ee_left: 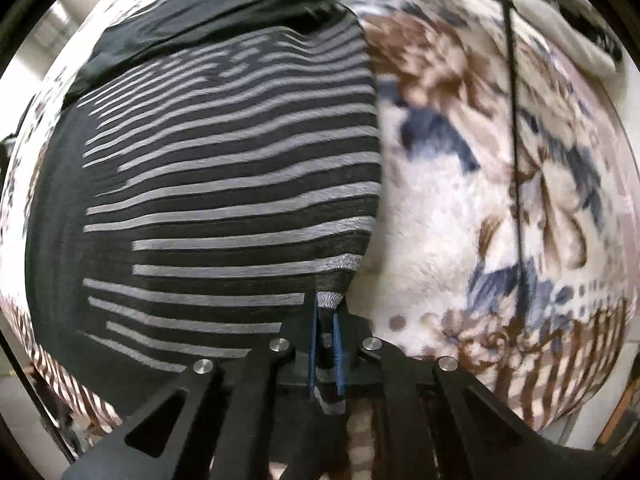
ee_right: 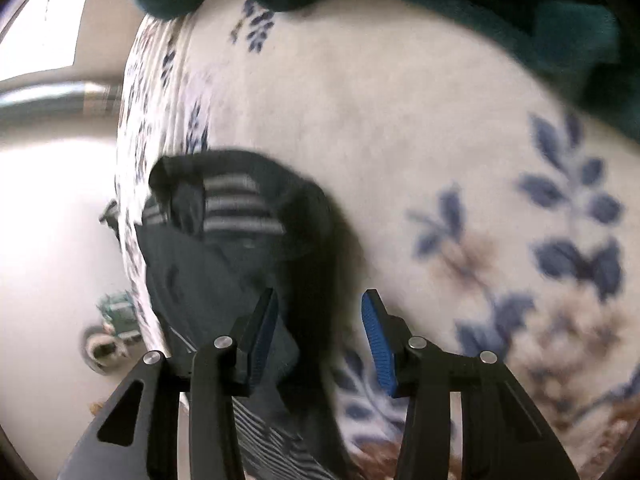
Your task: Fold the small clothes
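- Fingers of the left gripper (ee_left: pixel 326 344) are pinched fully together on the near right corner of the black knit garment with grey stripes (ee_left: pixel 224 184); a fold of its grey-edged hem sits between the blue pads.
- That striped garment lies spread fairly flat on the plush cream blanket with brown and blue flowers (ee_left: pixel 460 208), its right edge running away from the gripped corner, with a plain black cloth (ee_left: pixel 208 24) bunched at its far end.
- Fingers of the right gripper (ee_right: pixel 316 340) stand about half open and hold nothing; dark fabric passes between the blue pads, but the pads do not press on it.
- In the right wrist view the garment is heaped and rumpled near the blanket's edge, a patch of grey stripes showing at the top of the heap.
- A dark green cloth (ee_right: pixel 500 8) lies further off on the blanket.
- Handling, as a judgement: the knit looks light, soft and limp, so it will sag and drag when lifted by one corner.
- A second hold on the matching corner or hem edge should keep the fold line straight; the plush blanket may cling to the knit.
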Motion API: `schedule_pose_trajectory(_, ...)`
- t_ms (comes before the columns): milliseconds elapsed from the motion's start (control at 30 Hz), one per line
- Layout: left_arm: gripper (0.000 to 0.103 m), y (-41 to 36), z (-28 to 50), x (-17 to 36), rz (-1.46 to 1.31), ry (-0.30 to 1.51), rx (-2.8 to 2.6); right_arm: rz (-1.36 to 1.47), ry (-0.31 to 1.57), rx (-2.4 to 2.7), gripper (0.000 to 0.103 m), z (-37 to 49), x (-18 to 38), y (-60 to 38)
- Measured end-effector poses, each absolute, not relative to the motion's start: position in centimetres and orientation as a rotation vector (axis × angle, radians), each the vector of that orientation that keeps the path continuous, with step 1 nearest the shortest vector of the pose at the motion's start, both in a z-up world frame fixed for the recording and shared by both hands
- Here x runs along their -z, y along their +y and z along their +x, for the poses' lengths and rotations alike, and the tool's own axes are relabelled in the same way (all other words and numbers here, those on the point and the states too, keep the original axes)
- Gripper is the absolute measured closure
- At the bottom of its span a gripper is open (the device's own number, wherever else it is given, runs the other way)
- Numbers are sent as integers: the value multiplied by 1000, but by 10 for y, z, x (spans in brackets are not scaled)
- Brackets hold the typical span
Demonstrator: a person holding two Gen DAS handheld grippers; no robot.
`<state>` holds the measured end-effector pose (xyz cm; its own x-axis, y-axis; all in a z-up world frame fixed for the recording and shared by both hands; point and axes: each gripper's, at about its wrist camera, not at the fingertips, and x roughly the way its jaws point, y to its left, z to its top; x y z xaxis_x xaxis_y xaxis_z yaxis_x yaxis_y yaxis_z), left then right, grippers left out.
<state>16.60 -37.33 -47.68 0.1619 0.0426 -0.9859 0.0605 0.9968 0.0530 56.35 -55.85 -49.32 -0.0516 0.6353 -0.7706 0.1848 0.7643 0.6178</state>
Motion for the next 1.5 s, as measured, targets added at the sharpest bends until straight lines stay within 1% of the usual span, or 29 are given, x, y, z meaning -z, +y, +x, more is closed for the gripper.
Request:
schedule_pose_trajectory(33, 99, -368, 165, 472, 66, 1403, 7, 686, 1623, -412, 59, 567, 499, -554)
schedule_pose_trajectory(67, 99, -361, 165, 465, 43, 1393, -4, 702, 1628, -419, 76, 570, 503, -547)
schedule_pose_trajectory(100, 99, -353, 165, 458, 24, 1385, -12, 689, 1632, -405, 97, 572, 504, -541)
schedule_pose_trajectory(233, 99, -319, 160, 426, -105, 1355, -55, 577, 1577, -389, 97, 574, 479, -522)
schedule_pose_trajectory(267, 99, -318, 157, 419, -132, 1348, -67, 570, 1568, -392, 97, 575, 469, -519)
schedule_pose_trajectory(333, 99, -292, 155, 402, -188, 1323, -103, 552, 1550, -409, 97, 578, 448, -512)
schedule_pose_trajectory(500, 99, -232, 153, 362, -269, 1257, -183, 417, 1499, -469, 97, 587, 383, -467)
schedule_pose_trajectory(667, 99, -163, 152, 353, -361, 1234, -263, 320, 1474, -507, 97, 591, 332, -398)
schedule_pose_trajectory(800, 99, -108, 152, 362, -397, 1230, -294, 247, 1453, -520, 97, 601, 310, -322)
schedule_pose_trajectory(967, 99, -37, 150, 393, -486, 1259, -283, 149, 1461, -511, 98, 619, 318, -208)
schedule_pose_trajectory(1167, 99, 23, 147, 433, -611, 1296, -298, -21, 1507, -488, 98, 629, 369, -84)
schedule_pose_trajectory(1333, 99, 53, 138, 454, -657, 1326, -296, -119, 1533, -477, 98, 624, 407, -9)
schedule_pose_trajectory(1500, 98, 72, 134, 479, -717, 1366, -284, -207, 1559, -440, 98, 619, 434, 33)
